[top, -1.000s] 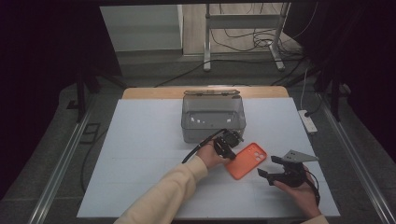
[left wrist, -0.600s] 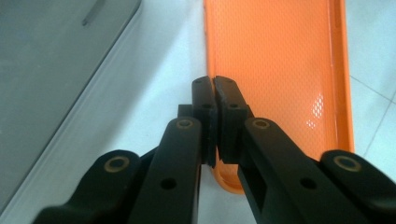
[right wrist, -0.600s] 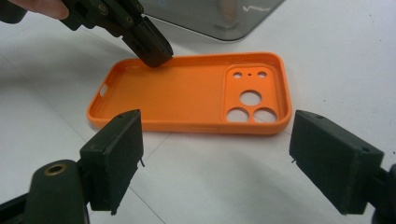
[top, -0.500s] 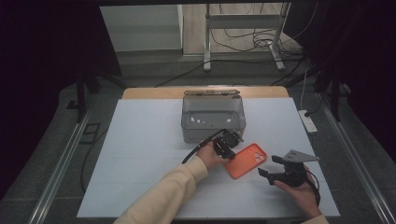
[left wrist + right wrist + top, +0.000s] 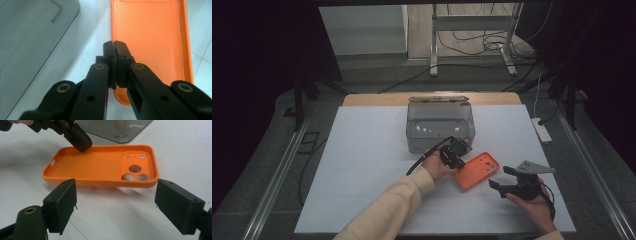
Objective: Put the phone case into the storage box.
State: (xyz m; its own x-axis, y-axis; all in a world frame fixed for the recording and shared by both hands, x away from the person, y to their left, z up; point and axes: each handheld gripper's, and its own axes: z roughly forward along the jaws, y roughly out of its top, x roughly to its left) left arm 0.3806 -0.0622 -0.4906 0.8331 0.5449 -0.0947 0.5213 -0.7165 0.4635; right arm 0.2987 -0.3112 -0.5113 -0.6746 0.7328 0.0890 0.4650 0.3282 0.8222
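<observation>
An orange phone case [image 5: 477, 171] lies inner side up on the white table, just in front of a grey clear-sided box [image 5: 439, 125]. My left gripper [image 5: 461, 157] is shut on the case's long rim [image 5: 150, 37], its jaws pinched together [image 5: 115, 46] over that edge. In the right gripper view the left gripper [image 5: 81, 143] grips the far rim of the case [image 5: 100, 166], whose camera-hole end is raised a little off the table. My right gripper [image 5: 500, 177] stands open to the right of the case, its jaws [image 5: 120, 205] spread wide with nothing between them.
The grey box [image 5: 30, 37] stands close behind the left gripper. A white power strip [image 5: 542, 130] lies at the table's right edge. The white tabletop [image 5: 362, 160] stretches bare to the left and front.
</observation>
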